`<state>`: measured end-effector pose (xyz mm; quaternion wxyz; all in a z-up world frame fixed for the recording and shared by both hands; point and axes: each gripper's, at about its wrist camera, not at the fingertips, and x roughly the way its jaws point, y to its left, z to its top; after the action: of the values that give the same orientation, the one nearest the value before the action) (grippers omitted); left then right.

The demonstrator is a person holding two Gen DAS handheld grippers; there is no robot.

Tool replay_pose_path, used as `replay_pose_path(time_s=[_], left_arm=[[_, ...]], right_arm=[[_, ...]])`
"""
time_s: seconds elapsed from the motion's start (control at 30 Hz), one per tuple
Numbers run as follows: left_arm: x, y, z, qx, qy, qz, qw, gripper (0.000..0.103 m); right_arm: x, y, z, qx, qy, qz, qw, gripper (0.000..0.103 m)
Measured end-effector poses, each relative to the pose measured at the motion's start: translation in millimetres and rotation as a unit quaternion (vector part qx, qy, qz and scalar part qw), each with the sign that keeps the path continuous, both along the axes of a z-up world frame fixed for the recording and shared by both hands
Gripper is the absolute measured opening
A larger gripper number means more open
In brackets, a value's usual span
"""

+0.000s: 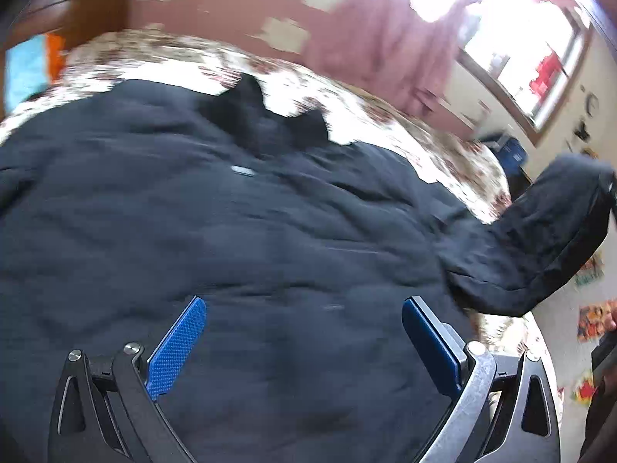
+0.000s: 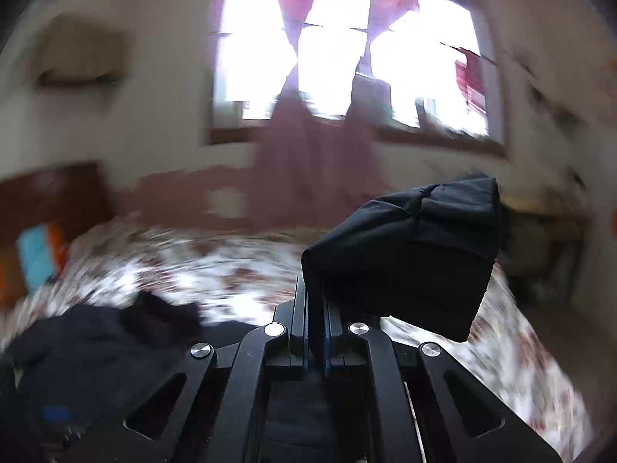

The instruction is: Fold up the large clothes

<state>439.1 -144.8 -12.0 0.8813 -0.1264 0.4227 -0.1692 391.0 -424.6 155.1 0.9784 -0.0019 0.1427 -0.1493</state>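
- We see our left gripper (image 1: pixel 304 341) spread wide above the dark jacket (image 1: pixel 231 239), its blue pads (image 1: pixel 175 349) apart and holding nothing
- Our right gripper (image 2: pixel 317 324) is clamped tight on a fold of the jacket's sleeve (image 2: pixel 408 254), which is raised off the bed; the pinched cloth hides the fingertips themselves
- In the left wrist view that sleeve (image 1: pixel 540 243) rises toward the right edge, where the frame cuts off its end
- The jacket lies spread on the floral bedspread (image 1: pixel 385 115), collar toward the far wall, covering most of the bed
- Both views are smeared by blur; the window (image 2: pixel 347 50) is blown out white, and the small objects on the right-hand wall we cannot identify
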Motion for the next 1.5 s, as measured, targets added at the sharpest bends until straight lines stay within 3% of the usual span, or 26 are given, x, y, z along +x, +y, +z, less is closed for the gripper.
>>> replay_pose_path(time_s=[0.2,0.33,0.43,0.47,0.57,0.6,0.7,0.77,0.9,0.97,1.1,1.13,1.17,1.2,1.27,1.4,1.47,1.5], left_arm=[[-20,120,-4,-0.011,-0.031,0.106,0.9938,0.102],[-29,182,-24,-0.03,-0.026,0.218,0.9751,0.102],[-15,199,-32,-0.047,-0.002,0.222,0.9739,0.102],[-13,203,-34,-0.061,-0.005,0.225,0.9725,0.102],[-3,214,-39,-0.135,0.004,0.211,0.9682,0.102],[2,213,-40,-0.16,0.003,0.198,0.9671,0.102],[10,201,-41,-0.164,-0.013,0.16,0.9733,0.102],[13,194,-43,-0.166,-0.023,0.133,0.9769,0.102],[35,168,-55,-0.179,0.012,0.091,0.9796,0.102],[44,157,-61,-0.146,0.032,0.104,0.9833,0.101],[44,138,-61,-0.084,0.027,0.112,0.9898,0.099],[44,134,-61,-0.069,0.023,0.118,0.9904,0.086],[43,134,-59,-0.058,0.02,0.122,0.9906,0.053],[44,132,-61,-0.053,0.026,0.125,0.9904,0.036],[46,138,-65,-0.068,0.033,0.127,0.989,0.012],[31,158,-45,-0.121,-0.033,0.146,0.9812,0.006],[19,166,-28,-0.125,-0.08,0.167,0.9747,0.005],[12,170,-17,-0.121,-0.108,0.18,0.9702,0.005]], right_arm=[[36,139,-27,-0.07,0.048,0.159,0.984,0.005],[51,206,-79,-0.088,0.11,0.233,0.962,0.006],[54,233,-120,-0.081,0.161,0.273,0.945,0.013],[58,239,-138,-0.074,0.196,0.292,0.933,0.015],[60,237,-179,-0.059,0.274,0.315,0.907,0.03],[55,234,-188,-0.059,0.292,0.32,0.899,0.04],[34,224,-196,-0.063,0.301,0.327,0.893,0.053],[14,209,-187,-0.075,0.294,0.322,0.897,0.058],[6,172,-163,-0.07,0.285,0.292,0.911,0.064],[3,156,-156,-0.06,0.279,0.265,0.921,0.065],[-10,111,-147,-0.033,0.258,0.207,0.943,0.065],[-15,95,-143,-0.025,0.247,0.181,0.952,0.065],[-14,88,-144,-0.019,0.241,0.166,0.956,0.065],[-11,78,-145,-0.011,0.232,0.149,0.961,0.065],[-11,58,-140,0.004,0.214,0.116,0.97,0.065],[1,33,-134,0.048,0.19,0.083,0.977,0.064],[9,24,-131,0.072,0.173,0.077,0.979,0.056],[12,22,-132,0.075,0.17,0.076,0.98,0.047]])
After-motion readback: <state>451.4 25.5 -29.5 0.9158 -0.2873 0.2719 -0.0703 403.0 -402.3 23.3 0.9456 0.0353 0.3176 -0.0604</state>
